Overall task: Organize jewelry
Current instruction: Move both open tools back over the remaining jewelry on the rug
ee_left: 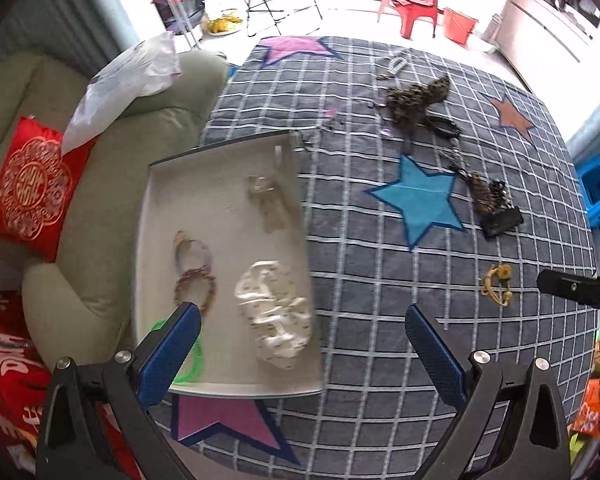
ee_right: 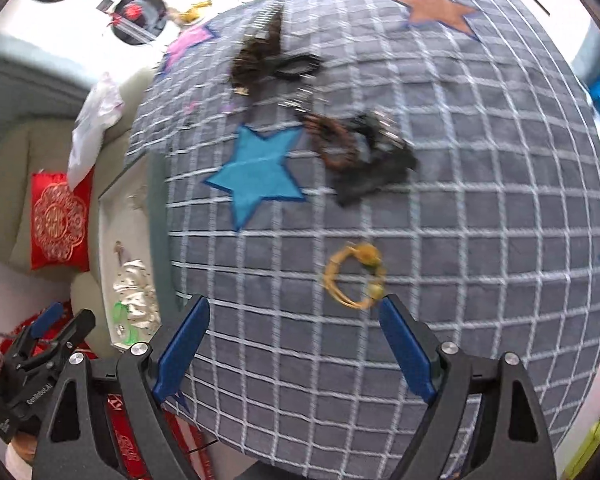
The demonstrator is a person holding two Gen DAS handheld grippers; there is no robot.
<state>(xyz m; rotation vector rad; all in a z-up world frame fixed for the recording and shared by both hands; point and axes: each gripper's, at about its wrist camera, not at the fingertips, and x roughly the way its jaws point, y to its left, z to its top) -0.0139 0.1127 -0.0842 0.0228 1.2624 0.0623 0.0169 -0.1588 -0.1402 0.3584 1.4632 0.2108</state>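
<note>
A white tray (ee_left: pixel 172 208) lies on the left of a grey checked cloth (ee_left: pixel 380 320). It holds a white scrunchie (ee_left: pixel 274 312), a brown bead bracelet (ee_left: pixel 194 286), a purple bracelet (ee_left: pixel 192 252), a green ring (ee_left: pixel 194 364) and a clear piece (ee_left: pixel 266 196). My left gripper (ee_left: pixel 300 318) is open and empty above the tray's near right edge. A yellow bracelet (ee_right: pixel 354 276) lies on the cloth just ahead of my right gripper (ee_right: pixel 294 308), which is open and empty. The bracelet also shows in the left wrist view (ee_left: pixel 498 284). Dark hair ties (ee_right: pixel 360 152) lie further out.
A brown and black pile of jewelry (ee_left: pixel 420 100) and a beaded string (ee_left: pixel 396 65) lie at the cloth's far side. A grey-green sofa (ee_left: pixel 100 200) with a red cushion (ee_left: pixel 32 188) and a plastic bag (ee_left: pixel 128 76) stands left of the tray.
</note>
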